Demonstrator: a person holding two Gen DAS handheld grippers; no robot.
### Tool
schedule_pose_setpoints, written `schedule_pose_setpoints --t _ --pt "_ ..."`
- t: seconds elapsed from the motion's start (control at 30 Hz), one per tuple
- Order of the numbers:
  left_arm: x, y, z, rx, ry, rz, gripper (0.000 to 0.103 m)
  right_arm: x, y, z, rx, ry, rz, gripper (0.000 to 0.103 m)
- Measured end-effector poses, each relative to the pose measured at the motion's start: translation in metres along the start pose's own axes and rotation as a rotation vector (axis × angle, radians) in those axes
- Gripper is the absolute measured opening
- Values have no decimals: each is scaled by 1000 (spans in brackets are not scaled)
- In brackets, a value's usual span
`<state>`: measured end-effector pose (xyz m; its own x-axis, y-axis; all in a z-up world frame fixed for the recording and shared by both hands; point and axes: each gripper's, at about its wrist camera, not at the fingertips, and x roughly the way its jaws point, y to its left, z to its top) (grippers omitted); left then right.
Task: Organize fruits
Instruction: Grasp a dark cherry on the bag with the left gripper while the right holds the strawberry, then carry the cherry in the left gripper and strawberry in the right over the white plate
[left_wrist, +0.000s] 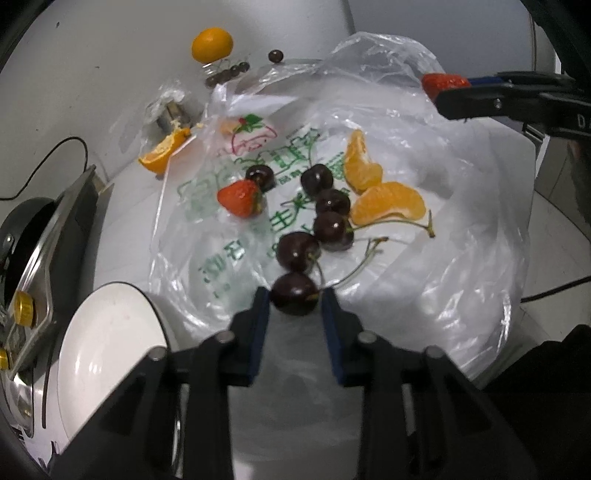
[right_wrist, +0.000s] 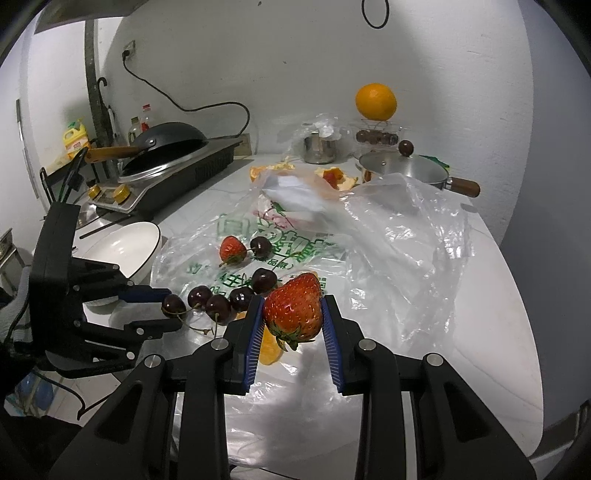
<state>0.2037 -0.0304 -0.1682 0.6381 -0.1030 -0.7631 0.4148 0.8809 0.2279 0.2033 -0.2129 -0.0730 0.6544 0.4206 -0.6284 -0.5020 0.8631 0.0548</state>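
On a clear plastic bag (left_wrist: 424, 258) lie several dark cherries (left_wrist: 334, 201), a strawberry (left_wrist: 240, 197) and two tangerine segments (left_wrist: 389, 205). My left gripper (left_wrist: 295, 301) is shut on the nearest cherry (left_wrist: 294, 298); it also shows in the right wrist view (right_wrist: 171, 312). My right gripper (right_wrist: 293, 312) is shut on a large strawberry (right_wrist: 293, 312) held above the bag, seen at the upper right of the left wrist view (left_wrist: 441, 84). A white bowl (left_wrist: 107, 354) stands left of the bag.
A whole orange (right_wrist: 376, 101) sits on a clear box at the back wall. A lidded pan (right_wrist: 402, 168), a metal cup (right_wrist: 319, 147), orange peel (right_wrist: 340, 177) and a stove with a black wok (right_wrist: 168, 142) are behind.
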Motion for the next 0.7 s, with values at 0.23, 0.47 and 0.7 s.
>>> schedule_pose_setpoints --t 0.23,0.47,0.7 --pt "-17 0 -4 -33 -13 -7 27 -4 7 5 -15 -12 1 33" --pt "-39 9 -11 -106 -45 -8 27 -8 21 11 -43 -23 10 33" --pt "-62 28 -18 -193 -106 3 27 -9 44 19 -79 -31 24 33"
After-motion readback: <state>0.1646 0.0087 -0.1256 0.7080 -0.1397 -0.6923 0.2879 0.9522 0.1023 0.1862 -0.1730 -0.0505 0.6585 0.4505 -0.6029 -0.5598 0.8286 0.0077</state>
